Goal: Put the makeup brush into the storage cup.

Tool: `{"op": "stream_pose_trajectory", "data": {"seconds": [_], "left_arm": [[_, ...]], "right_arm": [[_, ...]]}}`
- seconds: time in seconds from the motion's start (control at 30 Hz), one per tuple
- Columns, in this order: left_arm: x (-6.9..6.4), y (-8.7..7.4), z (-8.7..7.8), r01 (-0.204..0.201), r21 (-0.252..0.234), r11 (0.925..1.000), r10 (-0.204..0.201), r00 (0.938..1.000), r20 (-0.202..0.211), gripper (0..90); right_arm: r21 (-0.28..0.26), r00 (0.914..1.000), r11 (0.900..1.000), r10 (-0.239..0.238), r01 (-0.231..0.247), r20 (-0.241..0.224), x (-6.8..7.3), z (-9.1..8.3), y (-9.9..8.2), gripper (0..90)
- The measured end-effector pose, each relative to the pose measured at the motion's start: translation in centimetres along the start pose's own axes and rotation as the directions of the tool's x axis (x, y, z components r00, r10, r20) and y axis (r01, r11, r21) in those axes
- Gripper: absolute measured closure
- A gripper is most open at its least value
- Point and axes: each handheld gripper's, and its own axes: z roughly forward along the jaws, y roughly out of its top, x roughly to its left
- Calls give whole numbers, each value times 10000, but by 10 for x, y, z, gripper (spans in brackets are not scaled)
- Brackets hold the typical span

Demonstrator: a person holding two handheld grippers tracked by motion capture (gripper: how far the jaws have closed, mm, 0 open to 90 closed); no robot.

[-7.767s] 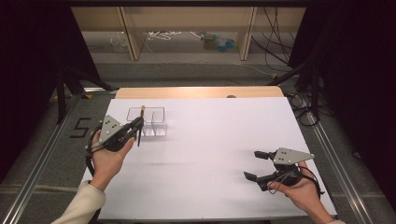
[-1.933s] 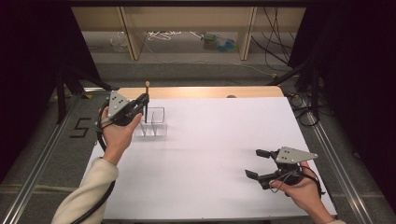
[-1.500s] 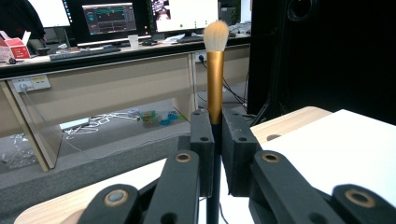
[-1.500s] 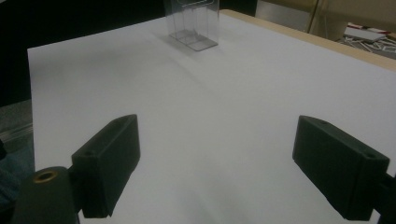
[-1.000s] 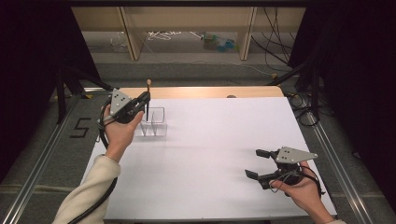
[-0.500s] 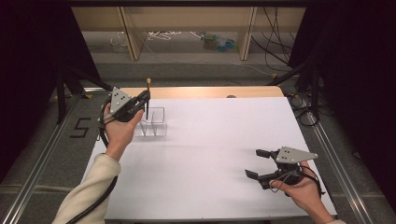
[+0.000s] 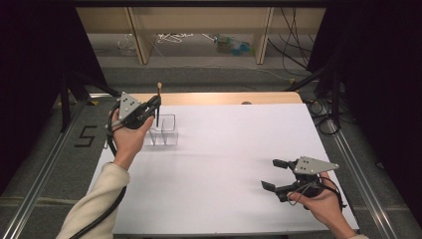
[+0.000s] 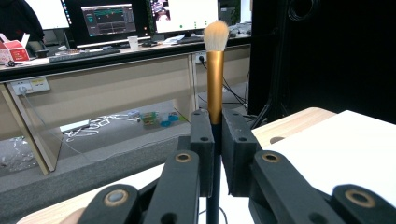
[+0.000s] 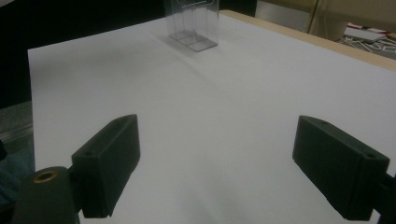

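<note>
My left gripper (image 7: pixel 155 105) is shut on a makeup brush (image 7: pixel 158 97) and holds it upright, pale bristles on top, gold ferrule below them, thin black handle pointing down. The handle's lower end hangs over a clear plastic holder (image 7: pixel 166 132) with several compartments, at the back left of the white table (image 7: pixel 239 144). In the left gripper view the pads (image 8: pixel 201 154) clamp the brush (image 8: pixel 215 70) just under its ferrule. My right gripper (image 7: pixel 269 174) rests low near the front right, open, with nothing between its pads (image 9: pixel 109 163). The clear holder (image 9: pixel 192 23) stands far ahead of it.
A wooden strip (image 7: pixel 224 98) runs along the table's far edge, with a small dark spot (image 7: pixel 246 103) on it. Beyond is a low shelf with cables and clutter (image 7: pixel 174 40). Metal rails (image 7: pixel 45 169) and a floor mark "5" (image 7: pixel 85 135) lie left of the table.
Since the oldest frame my left gripper has carried the brush up and farther away, to above the clear holder. Over the last second nothing has visibly moved. The right gripper has stayed put.
</note>
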Motion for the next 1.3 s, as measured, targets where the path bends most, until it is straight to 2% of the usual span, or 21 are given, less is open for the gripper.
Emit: {"op": "stream_pose_trajectory", "data": {"seconds": [1.3], "left_arm": [[3, -1, 7, 5, 0, 10000, -5, 10000, 7, 833]], "right_arm": [[-16, 10000, 10000, 36, -36, -15, 0, 0, 0, 158]]}}
